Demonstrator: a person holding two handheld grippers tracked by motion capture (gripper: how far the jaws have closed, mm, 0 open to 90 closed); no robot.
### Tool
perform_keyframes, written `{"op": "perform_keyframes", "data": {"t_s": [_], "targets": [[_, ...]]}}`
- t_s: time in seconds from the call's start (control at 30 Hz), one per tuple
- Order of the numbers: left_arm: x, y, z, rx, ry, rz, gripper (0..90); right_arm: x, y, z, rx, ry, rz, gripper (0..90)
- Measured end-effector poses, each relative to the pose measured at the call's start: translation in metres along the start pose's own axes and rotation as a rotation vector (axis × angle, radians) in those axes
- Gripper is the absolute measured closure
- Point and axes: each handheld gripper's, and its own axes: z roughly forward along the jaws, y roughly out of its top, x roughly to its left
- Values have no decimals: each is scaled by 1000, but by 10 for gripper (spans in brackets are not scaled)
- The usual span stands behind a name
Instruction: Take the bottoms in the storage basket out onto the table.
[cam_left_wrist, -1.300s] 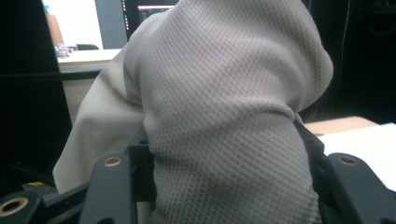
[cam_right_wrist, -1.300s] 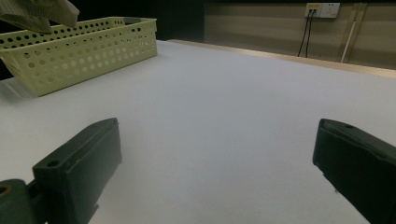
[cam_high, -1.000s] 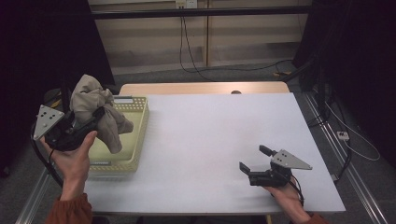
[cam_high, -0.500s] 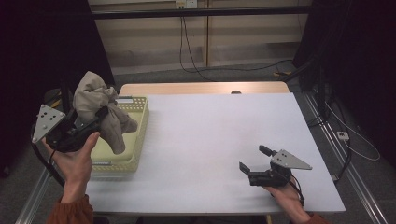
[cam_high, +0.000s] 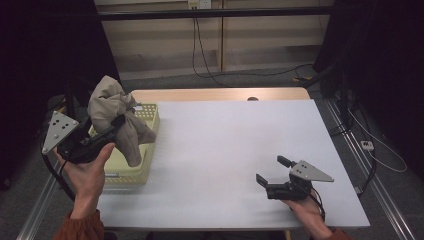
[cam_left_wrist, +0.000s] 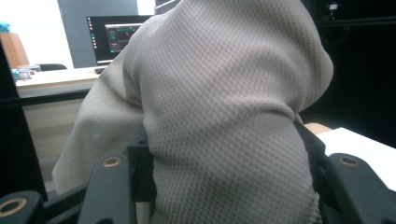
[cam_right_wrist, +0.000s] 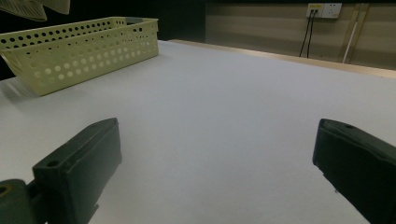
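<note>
A beige knitted cloth (cam_high: 117, 117) hangs bunched above the pale yellow perforated basket (cam_high: 147, 120) at the table's left edge. My left gripper (cam_high: 117, 122) is shut on the cloth, lifting it clear so its lower end dangles over the basket. In the left gripper view the cloth (cam_left_wrist: 224, 116) bulges between the two black jaws and hides what lies beyond. My right gripper (cam_high: 272, 172) rests low at the table's front right, jaws wide apart with nothing between them. The right gripper view (cam_right_wrist: 215, 177) looks across bare white table toward the basket (cam_right_wrist: 84, 51).
The white table (cam_high: 230, 145) has a wooden strip along its far edge. Cables run across the floor behind it, and a metal rail lines each side. A monitor on a desk (cam_left_wrist: 114, 39) stands far off in the left gripper view.
The left gripper has carried the cloth slightly up and toward the table's middle. The right gripper has stayed where it was.
</note>
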Motion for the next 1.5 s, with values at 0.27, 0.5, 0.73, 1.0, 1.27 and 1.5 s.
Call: {"op": "perform_keyframes", "data": {"t_s": [0.27,0.5,0.73,1.0,1.27,1.5], "targets": [[-7,-1,6,10,-25,-2,425,0,0,0,-1,1,0,10],[-16,1,14,18,-46,18,425,0,0,1,1,2,0,10],[-24,1,23,38,-69,30,425,-1,0,1,0,3,0,9],[-34,6,31,38,-97,30,425,0,0,2,1,6,-2,10],[-43,9,42,33,-125,22,425,0,0,2,1,10,1,10],[-50,15,52,24,-153,6,425,0,0,2,1,11,0,10]]}}
